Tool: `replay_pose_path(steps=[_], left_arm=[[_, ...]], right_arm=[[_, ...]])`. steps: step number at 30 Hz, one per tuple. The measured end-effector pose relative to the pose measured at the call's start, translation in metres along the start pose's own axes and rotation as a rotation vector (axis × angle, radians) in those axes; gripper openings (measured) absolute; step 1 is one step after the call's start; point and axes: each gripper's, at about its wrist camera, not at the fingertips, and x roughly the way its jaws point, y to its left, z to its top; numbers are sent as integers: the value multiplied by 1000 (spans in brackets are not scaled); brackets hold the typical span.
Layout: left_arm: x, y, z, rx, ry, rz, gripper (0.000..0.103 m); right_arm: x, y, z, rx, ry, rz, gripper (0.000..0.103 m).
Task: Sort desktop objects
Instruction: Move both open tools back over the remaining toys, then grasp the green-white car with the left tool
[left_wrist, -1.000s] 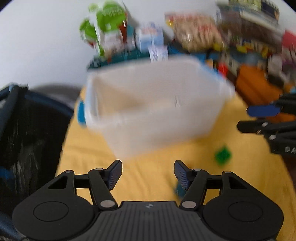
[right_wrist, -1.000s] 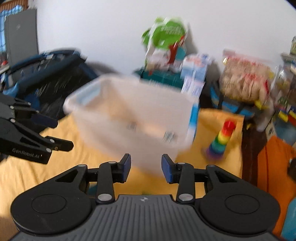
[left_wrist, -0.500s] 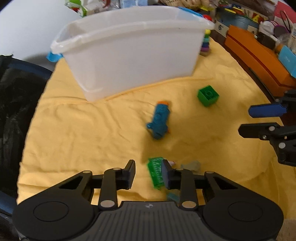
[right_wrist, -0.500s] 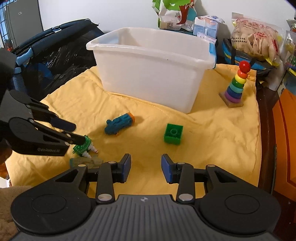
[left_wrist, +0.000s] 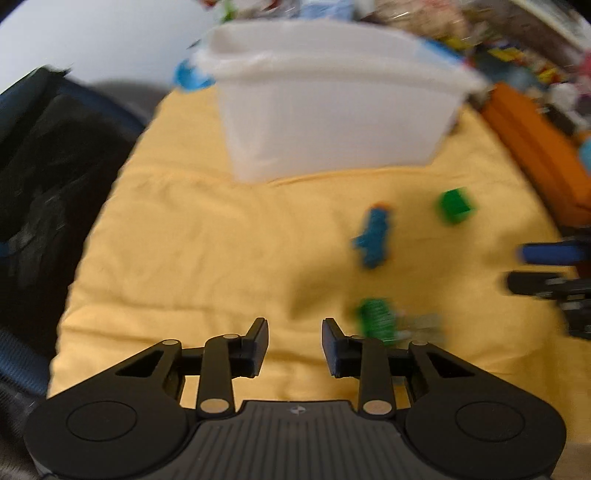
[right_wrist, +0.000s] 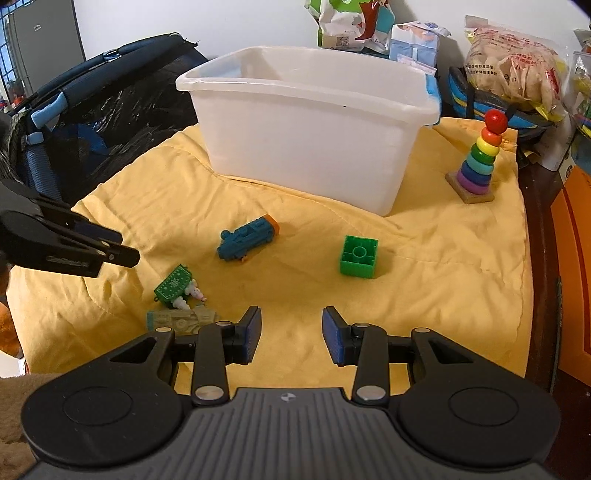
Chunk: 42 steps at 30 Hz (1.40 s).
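A white plastic bin (right_wrist: 306, 147) stands at the back of a yellow cloth (right_wrist: 443, 277). In front of it lie a blue toy vehicle (right_wrist: 247, 238), a green building block (right_wrist: 358, 256), a small green toy (right_wrist: 173, 286) and a pale green toy car (right_wrist: 181, 319). My right gripper (right_wrist: 291, 338) is open and empty above the cloth's near edge. My left gripper (left_wrist: 294, 347) is open and empty, left of the small green toy (left_wrist: 376, 319); it also shows at the left of the right wrist view (right_wrist: 107, 249). The left wrist view is blurred.
A rainbow stacking-ring tower (right_wrist: 480, 158) stands right of the bin. A dark stroller (right_wrist: 92, 110) is at the left. Snack bags and boxes (right_wrist: 509, 77) sit behind the bin. An orange box (left_wrist: 535, 147) lies off the cloth's right edge.
Both views have tilted down from the bin towards the toys. My left gripper has opened a little wider and swung left, so the small green toy is now to its right.
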Motion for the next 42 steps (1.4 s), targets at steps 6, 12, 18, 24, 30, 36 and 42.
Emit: replay_pose_path(steps=[6,12,18,24,30,36,42], left_arm=[[15,-31,2,90,29,-96,51],[33,-26,-4,69,75,-30,39],[27,9,0,-19,39,32,39],[19,35,6,-66,1,126,39],[18,46,0,-99,19,86,39],[-6,41,-8,-103,-10,52,43],[-1,17,-8,-13,-18,15,47]], right_arm=[[4,7,2,-6,9,4,41],[5,5,0,15,18,-5,41],[8,3,-1,34,23,-4,41],[11,3,2,29,20,2,41],[15,2,4,28,22,2,41],[19,-5,9,33,9,-31,45],[47,-33,18,80,7,-139,46]])
